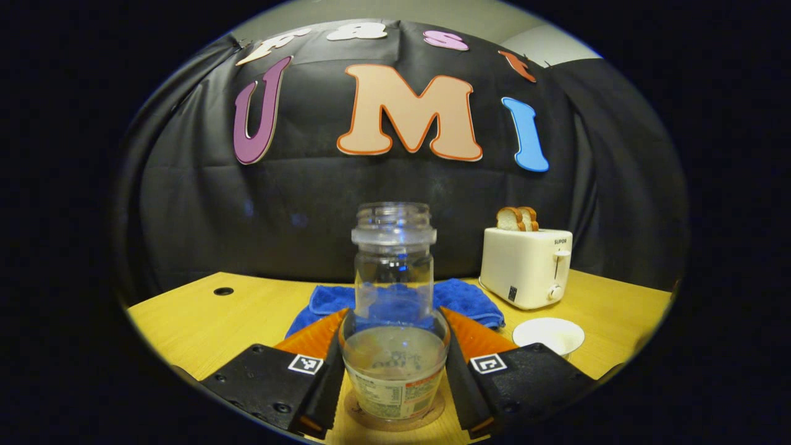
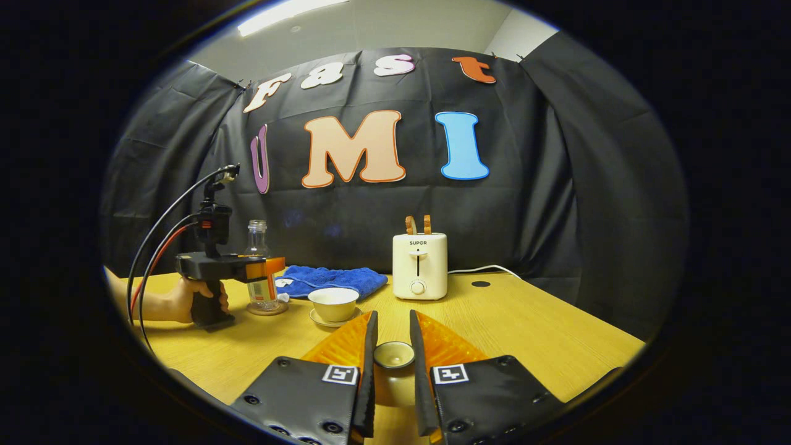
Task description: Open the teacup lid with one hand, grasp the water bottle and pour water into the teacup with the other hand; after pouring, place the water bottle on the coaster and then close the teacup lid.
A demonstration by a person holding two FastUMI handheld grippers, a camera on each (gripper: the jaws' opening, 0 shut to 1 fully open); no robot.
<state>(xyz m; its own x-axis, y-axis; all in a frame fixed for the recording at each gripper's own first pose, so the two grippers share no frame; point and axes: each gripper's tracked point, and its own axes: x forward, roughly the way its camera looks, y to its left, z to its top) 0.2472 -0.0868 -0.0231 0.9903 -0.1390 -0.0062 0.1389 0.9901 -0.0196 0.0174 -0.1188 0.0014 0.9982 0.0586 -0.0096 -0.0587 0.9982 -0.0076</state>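
Now left gripper (image 1: 393, 364) jaws clasp water bottle (image 1: 393, 296) on coaster (image 1: 395, 421); right gripper (image 2: 393, 349) pinches teacup lid (image 2: 393, 354).

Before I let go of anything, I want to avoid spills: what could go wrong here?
1. The uncapped water bottle sits on the coaster; pulling the left tool away crookedly could tip it.
2. The right tool grips the lid by a small area; it might slip before reaching the open teacup.

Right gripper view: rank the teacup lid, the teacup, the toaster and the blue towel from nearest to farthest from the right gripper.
1. Teacup lid, between the right gripper's jaws.
2. Teacup, ahead on its saucer, slightly left.
3 and 4. Toaster, straight ahead, and blue towel, back left: too close to call.
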